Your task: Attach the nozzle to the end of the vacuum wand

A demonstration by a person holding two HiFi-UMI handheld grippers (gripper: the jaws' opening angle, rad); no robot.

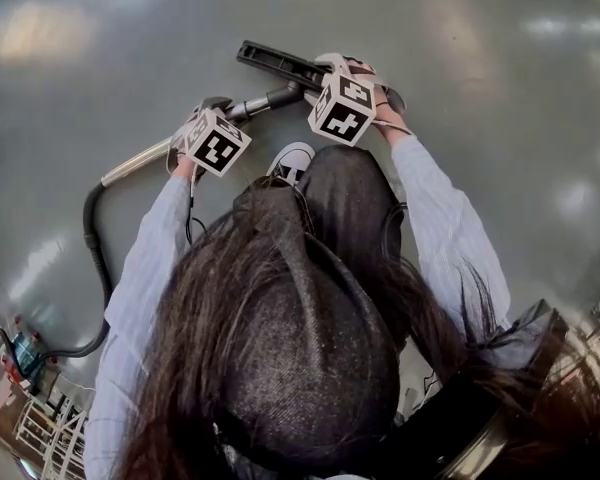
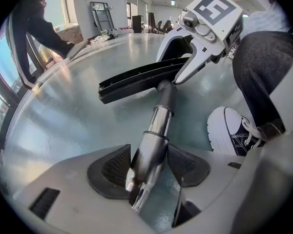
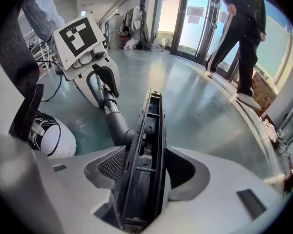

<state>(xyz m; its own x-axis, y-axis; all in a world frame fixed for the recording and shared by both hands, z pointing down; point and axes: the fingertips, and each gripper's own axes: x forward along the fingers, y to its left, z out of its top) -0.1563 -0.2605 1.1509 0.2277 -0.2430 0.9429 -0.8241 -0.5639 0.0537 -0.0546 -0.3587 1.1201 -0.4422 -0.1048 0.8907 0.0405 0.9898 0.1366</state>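
Over the floor, I'm pointing steeply down, left fingers clamping the wand, right fingers, at two o'clock, clamping the nozzle.

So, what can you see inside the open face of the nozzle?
Inside the nozzle there are black plastic ribs crossing a long hollow. Its outer sides, where the right gripper holds it, are covered by the pads.

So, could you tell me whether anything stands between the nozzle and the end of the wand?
Nothing visible does: the nozzle, held in the right gripper, already meets the end of the wand, which the left gripper holds.
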